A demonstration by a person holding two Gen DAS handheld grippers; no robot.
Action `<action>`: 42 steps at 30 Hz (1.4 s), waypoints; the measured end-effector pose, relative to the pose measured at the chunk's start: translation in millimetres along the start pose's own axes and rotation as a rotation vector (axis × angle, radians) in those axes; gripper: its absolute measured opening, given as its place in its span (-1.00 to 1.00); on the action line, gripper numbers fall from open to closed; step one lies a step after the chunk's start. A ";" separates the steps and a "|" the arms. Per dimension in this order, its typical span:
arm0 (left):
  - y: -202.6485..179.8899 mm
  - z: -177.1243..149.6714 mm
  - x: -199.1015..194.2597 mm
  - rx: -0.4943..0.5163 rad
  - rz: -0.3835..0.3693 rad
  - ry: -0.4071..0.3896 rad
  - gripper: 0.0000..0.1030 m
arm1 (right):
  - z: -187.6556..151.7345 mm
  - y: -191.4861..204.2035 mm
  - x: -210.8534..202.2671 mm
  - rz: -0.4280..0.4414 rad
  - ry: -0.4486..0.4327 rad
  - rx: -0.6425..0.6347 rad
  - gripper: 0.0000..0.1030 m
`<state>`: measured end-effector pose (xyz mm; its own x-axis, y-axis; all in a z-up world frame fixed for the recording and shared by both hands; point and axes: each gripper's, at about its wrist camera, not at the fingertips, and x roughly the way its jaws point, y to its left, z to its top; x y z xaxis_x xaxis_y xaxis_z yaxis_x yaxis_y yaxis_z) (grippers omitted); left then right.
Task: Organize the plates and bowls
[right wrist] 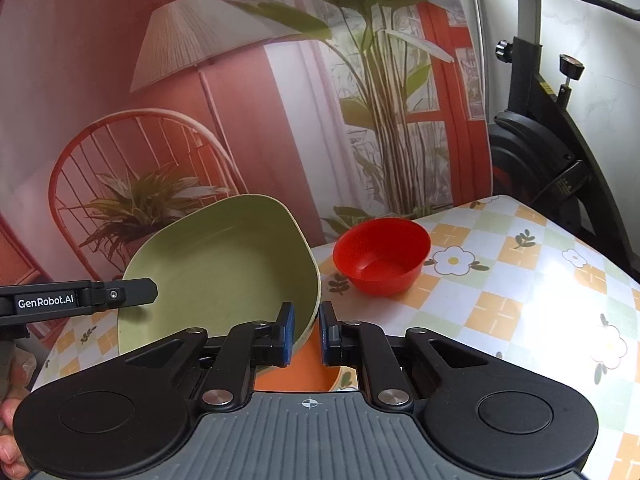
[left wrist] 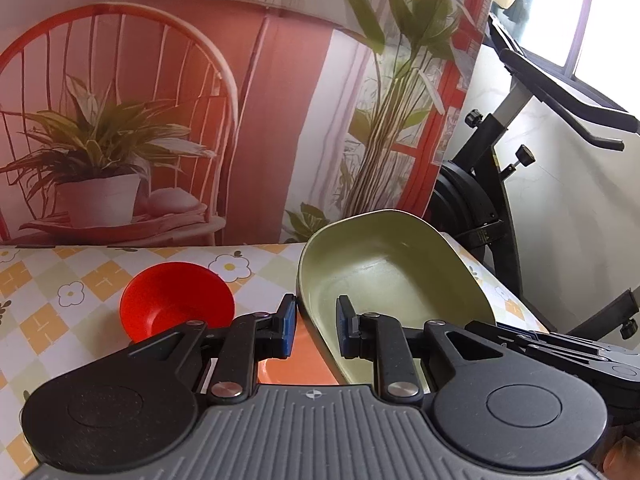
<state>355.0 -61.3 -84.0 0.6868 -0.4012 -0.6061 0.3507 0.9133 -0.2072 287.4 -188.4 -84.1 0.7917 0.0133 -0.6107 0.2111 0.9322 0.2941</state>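
Just both grippers (left wrist: 314, 328) (right wrist: 307, 330) clamped on tilted green plate (right wrist: 224, 264), red bowl (right wrist: 382, 254) beside.

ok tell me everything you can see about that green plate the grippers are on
The green plate is a pale olive, rounded-square dish with a raised rim and a flat, matte floor, apparently plastic or melamine. It is lifted and tilted, its inside facing the cameras. The left gripper straddles one edge, the right gripper the opposite edge. Below it lies an orange plate; the red bowl stands apart from it.
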 end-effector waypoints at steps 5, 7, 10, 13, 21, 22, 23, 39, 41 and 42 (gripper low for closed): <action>13.5 -9.2 24.8 -0.012 0.023 0.046 -0.57 | -8.4 -0.3 25.8 -0.013 0.041 -0.004 -0.77; 17.6 -13.5 33.6 -0.014 0.030 0.061 -0.57 | -12.5 -2.0 34.4 -0.017 0.058 0.003 -0.77; 22.1 -18.2 45.5 -0.014 0.038 0.081 -0.57 | -20.7 -5.2 46.2 -0.023 0.084 0.011 -0.77; 23.0 -21.6 55.0 -0.002 0.047 0.096 -0.57 | -26.0 -8.5 54.5 -0.029 0.103 0.016 -0.77; 22.6 -28.1 67.2 0.036 0.080 0.118 -0.57 | -32.6 -12.9 70.4 -0.031 0.146 0.021 -0.77; 23.1 -28.4 68.5 0.036 0.084 0.120 -0.57 | -33.3 -13.0 71.6 -0.029 0.151 0.021 -0.77; 23.4 -28.7 69.5 0.037 0.089 0.122 -0.57 | -33.8 -12.6 72.9 -0.027 0.156 0.021 -0.77; 22.8 -34.5 74.9 0.069 0.124 0.136 -0.57 | -34.8 -8.7 77.2 -0.031 0.175 -0.006 -0.77; 23.0 -35.5 74.9 0.073 0.125 0.137 -0.57 | -34.8 -8.1 76.9 -0.036 0.174 -0.012 -0.76; 22.6 -35.9 74.6 0.075 0.127 0.137 -0.57 | -34.7 -8.1 76.7 -0.038 0.174 -0.016 -0.76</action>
<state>391.3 -68.1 -161.5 0.6371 -0.2654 -0.7237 0.3171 0.9460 -0.0678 326.5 -182.3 -158.8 0.6717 0.0392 -0.7398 0.2291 0.9387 0.2578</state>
